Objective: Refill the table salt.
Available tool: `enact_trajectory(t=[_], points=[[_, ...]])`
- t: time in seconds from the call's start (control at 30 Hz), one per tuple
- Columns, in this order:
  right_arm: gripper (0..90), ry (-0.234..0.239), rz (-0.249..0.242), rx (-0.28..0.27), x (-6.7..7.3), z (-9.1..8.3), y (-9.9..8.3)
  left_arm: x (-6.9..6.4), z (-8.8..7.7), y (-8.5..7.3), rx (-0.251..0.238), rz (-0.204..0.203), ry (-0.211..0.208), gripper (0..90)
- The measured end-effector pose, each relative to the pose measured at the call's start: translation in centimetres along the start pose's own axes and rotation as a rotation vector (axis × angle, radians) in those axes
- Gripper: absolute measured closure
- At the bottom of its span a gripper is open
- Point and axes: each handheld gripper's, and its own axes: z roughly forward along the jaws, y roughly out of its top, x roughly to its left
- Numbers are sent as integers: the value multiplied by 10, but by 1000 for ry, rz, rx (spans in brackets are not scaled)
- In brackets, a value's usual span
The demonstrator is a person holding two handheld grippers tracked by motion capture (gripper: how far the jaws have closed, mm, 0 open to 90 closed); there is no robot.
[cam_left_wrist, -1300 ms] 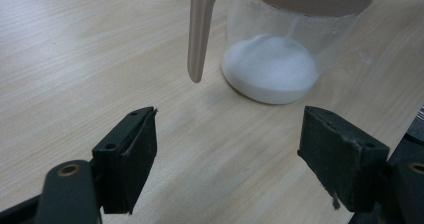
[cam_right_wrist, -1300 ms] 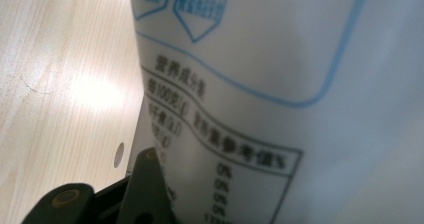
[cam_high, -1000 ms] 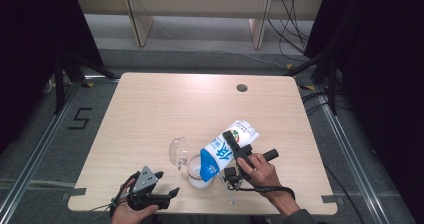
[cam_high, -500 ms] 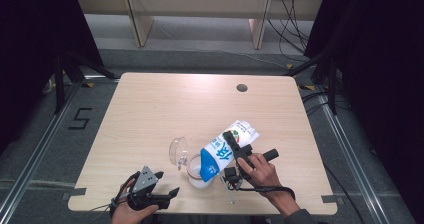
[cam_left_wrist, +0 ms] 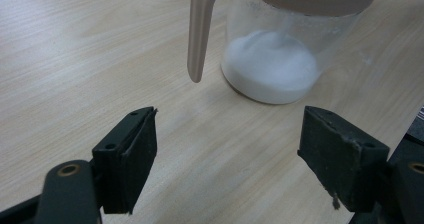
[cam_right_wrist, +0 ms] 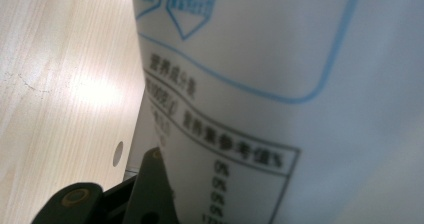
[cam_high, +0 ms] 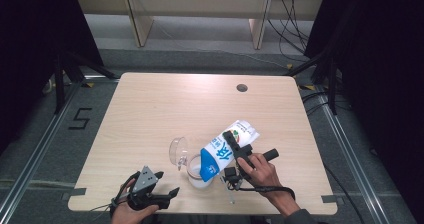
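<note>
High view: right hand-held gripper (cam_high: 234, 145) tips bag (cam_high: 227, 146) over jug (cam_high: 197, 171).

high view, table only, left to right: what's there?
left gripper → clear lid → clear pitcher with white powder → blue-and-white bag, tilted over the pitcher → right gripper, jaws shut on the bag → small round hole far back in the table.

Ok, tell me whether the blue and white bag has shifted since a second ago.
No. In the high view the bag lies tilted over the clear jug at the same spot below the table's round hole, clamped in the right gripper.
</note>
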Motion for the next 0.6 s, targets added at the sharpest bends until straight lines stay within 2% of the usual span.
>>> enact_trajectory(t=[0.13, 0.17, 0.2, 0.6], points=[[648, 0, -11, -4, -1, 0, 0, 0, 0, 0, 1, -1, 2, 228], [648, -6, -28, -7, -3, 1, 0, 0, 0, 0, 1, -1, 2, 227], [648, 0, -7, 0, -1, 0, 0, 0, 0, 0, 0, -5, 2, 228], [652, 0, -14, 0, -2, 0, -1, 0, -1, 0, 1, -4, 4, 228]])
